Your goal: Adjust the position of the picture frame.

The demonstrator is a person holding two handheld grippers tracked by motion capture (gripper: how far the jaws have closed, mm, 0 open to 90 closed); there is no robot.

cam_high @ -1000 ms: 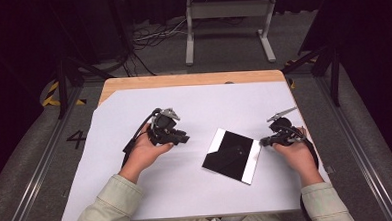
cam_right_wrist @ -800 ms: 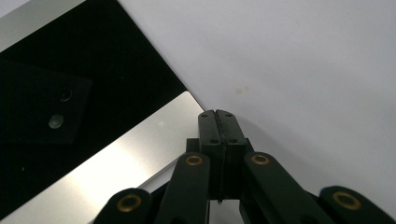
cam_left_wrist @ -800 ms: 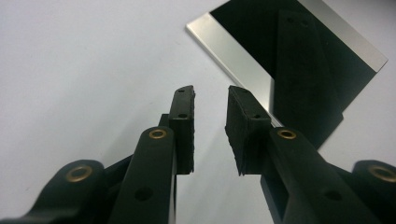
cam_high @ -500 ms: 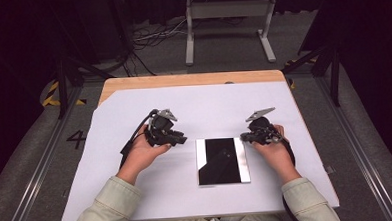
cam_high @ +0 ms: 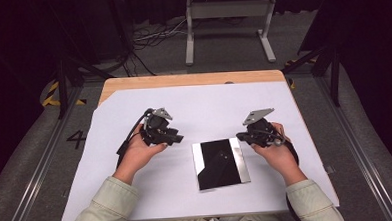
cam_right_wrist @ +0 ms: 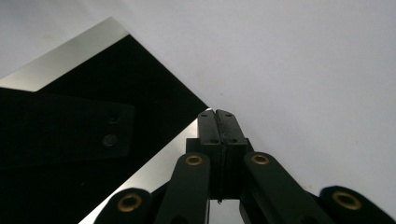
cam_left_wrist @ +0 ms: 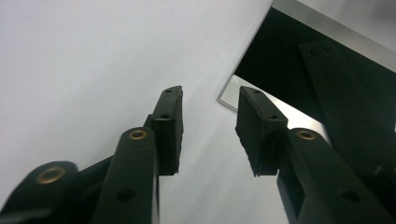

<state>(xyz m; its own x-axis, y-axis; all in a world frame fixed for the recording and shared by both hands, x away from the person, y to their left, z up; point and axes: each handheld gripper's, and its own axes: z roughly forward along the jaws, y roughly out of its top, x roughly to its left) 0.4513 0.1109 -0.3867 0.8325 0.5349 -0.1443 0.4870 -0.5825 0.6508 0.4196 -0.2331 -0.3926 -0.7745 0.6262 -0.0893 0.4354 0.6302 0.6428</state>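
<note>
- High view: A white sheet (cam_high: 199, 110) covers most of a wooden table (cam_high: 192, 79), whose bare far edge shows beyond it. A flat black panel with silver strips along two sides (cam_high: 220, 163) lies on the sheet, nearer the table's near edge than its far edge and about midway between its left and right edges. The left gripper (cam_high: 173, 139), held in the left hand (cam_high: 138, 153), sits just left of the panel's far left corner, apart from it, and its jaws have just been opening with nothing between them. The right gripper (cam_high: 240, 136), held in the right hand (cam_high: 276, 152), sits at the panel's far right corner; whether it touches the panel cannot be told here. Pale sleeves enter from the near edge.
- Left gripper view: The two black jaws stand apart over the white sheet with a clear gap and nothing between them. The panel's silver-edged corner (cam_left_wrist: 280, 65) lies just beyond the tip of the jaw nearer the panel, and its glossy black face mirrors gripper parts.
- Right gripper view: The two jaws are pressed together pad to pad and hold nothing. Their tips (cam_right_wrist: 216, 115) lie at the edge of the panel (cam_right_wrist: 116, 88), beside one silver strip, with the white sheet beyond.
</note>
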